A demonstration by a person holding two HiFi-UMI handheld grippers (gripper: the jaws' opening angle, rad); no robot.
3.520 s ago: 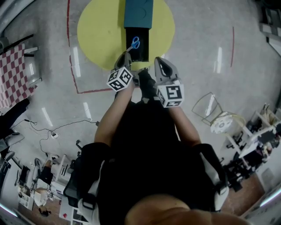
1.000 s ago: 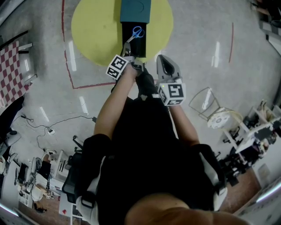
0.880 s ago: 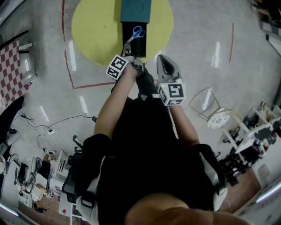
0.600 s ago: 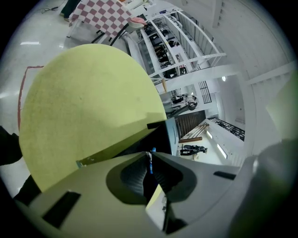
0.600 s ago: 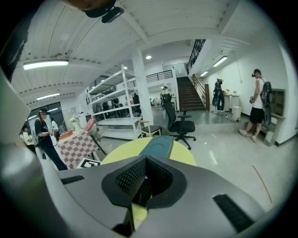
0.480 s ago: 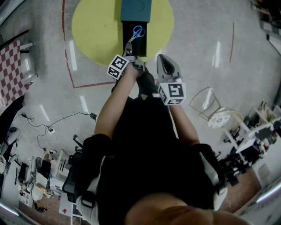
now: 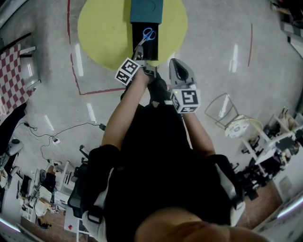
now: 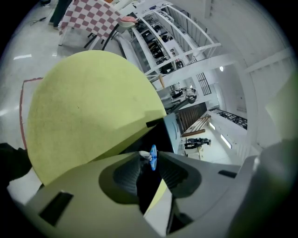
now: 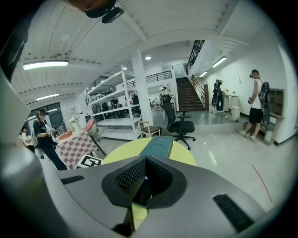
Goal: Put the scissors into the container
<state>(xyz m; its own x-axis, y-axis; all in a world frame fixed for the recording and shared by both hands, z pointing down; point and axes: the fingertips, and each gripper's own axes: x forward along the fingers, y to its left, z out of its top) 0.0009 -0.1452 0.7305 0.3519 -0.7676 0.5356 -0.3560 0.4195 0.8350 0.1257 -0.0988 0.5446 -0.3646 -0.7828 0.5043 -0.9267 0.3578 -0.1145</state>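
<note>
Blue-handled scissors [image 7: 147, 35] lie inside the black open compartment of the container [image 7: 155, 47], whose teal part [image 7: 147, 9] is at the far end, on a round yellow table [image 7: 104, 33]. My left gripper [image 7: 138, 51] is at the compartment's near edge with the blades pointing toward it. Its jaws have just been opening. In the left gripper view the scissors [image 8: 152, 157] show just past the left gripper [image 8: 148, 160], and the pads do not press on them. My right gripper [image 7: 174, 64] hangs beside it, to the right, off the table. In its own view the right gripper [image 9: 145, 162] has its tips together, with nothing in it.
A red line [image 7: 94, 91] marks the floor round the table. A wire stand [image 7: 218, 111] and a white spool [image 7: 241, 130] sit on the floor at the right. A checked table [image 7: 12, 75] stands left. An office chair [image 9: 179, 123] and a person [image 9: 256, 102] are farther off.
Since the earliest frame my left gripper has moved forward, taking the scissors deeper over the black compartment. Over the last second neither hand nor the scissors has visibly shifted.
</note>
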